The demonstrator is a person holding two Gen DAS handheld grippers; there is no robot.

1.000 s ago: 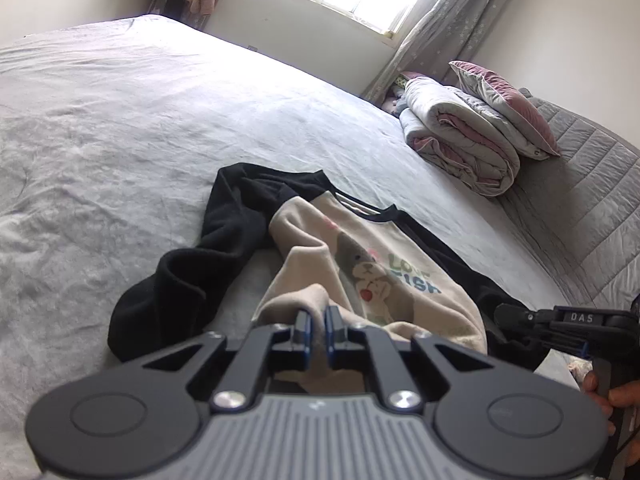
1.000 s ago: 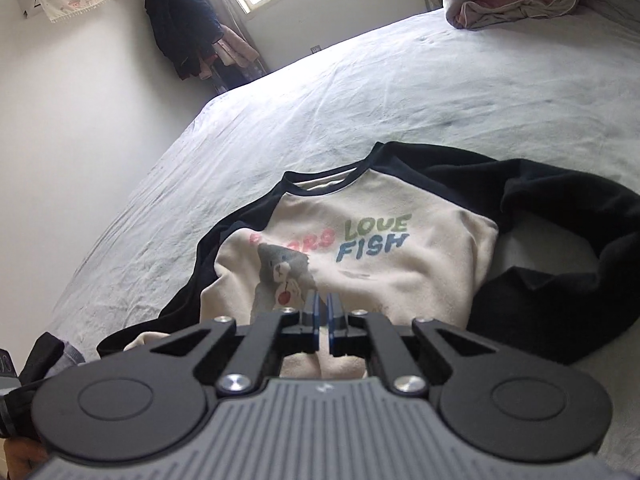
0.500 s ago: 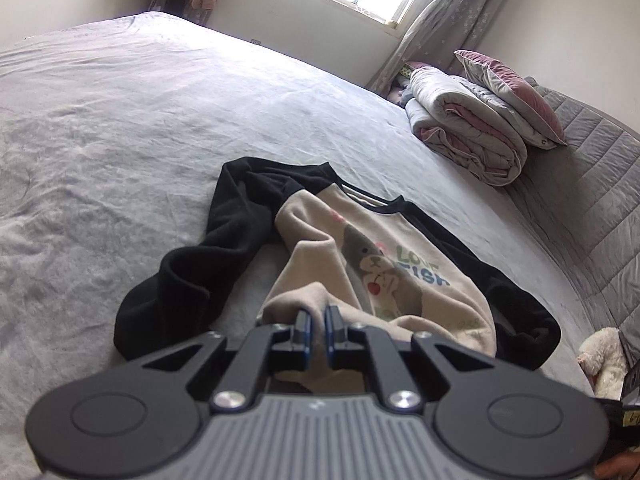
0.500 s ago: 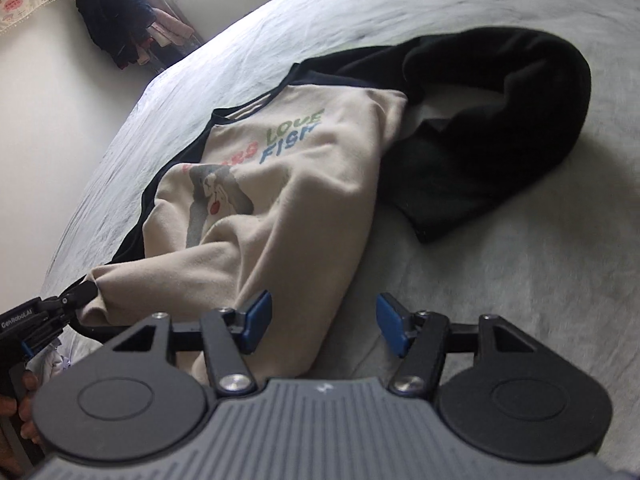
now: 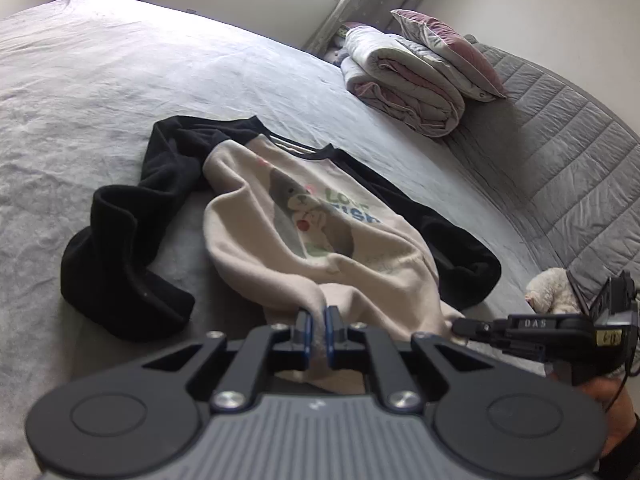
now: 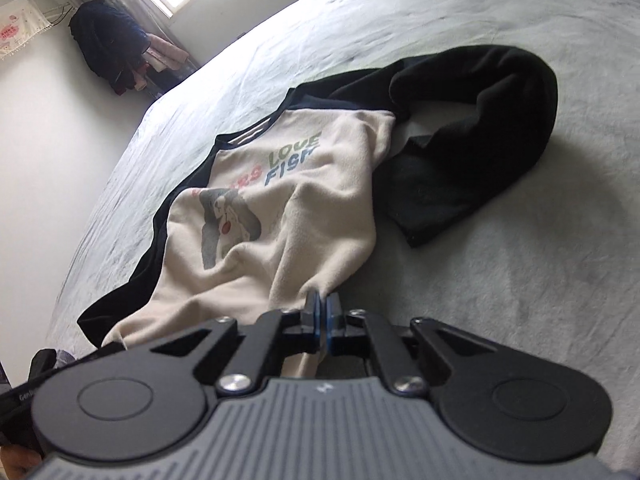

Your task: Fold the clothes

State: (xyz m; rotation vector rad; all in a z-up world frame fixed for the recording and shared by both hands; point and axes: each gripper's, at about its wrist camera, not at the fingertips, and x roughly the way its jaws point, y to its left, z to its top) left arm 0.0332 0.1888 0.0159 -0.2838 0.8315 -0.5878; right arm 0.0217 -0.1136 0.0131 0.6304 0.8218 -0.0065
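A cream sweatshirt (image 5: 280, 240) with black sleeves and a bear print reading LOVE FISH lies front up on the grey bed (image 5: 120, 80). One black sleeve (image 5: 120, 248) is bunched up beside it; in the right wrist view the same sleeve (image 6: 480, 140) curls at the right. My left gripper (image 5: 317, 322) is shut on the cream bottom hem. My right gripper (image 6: 322, 312) is shut on the hem too, at another spot. From the left wrist view, the right gripper (image 5: 460, 325) pinches the hem's corner, a person's hand (image 5: 612, 408) behind it.
A folded quilt (image 5: 400, 84) with a pink and grey pillow (image 5: 444, 48) on top sits at the far side of the bed. A quilted grey headboard (image 5: 580, 168) runs along the right, with a plush toy (image 5: 552, 292) beside it. Dark clothes (image 6: 108, 52) hang near the window.
My right gripper, shut a second ago, stood open half a second ago and has shut on the hem again, further along. The left gripper has stayed shut on the hem, which now lies stretched between the two.
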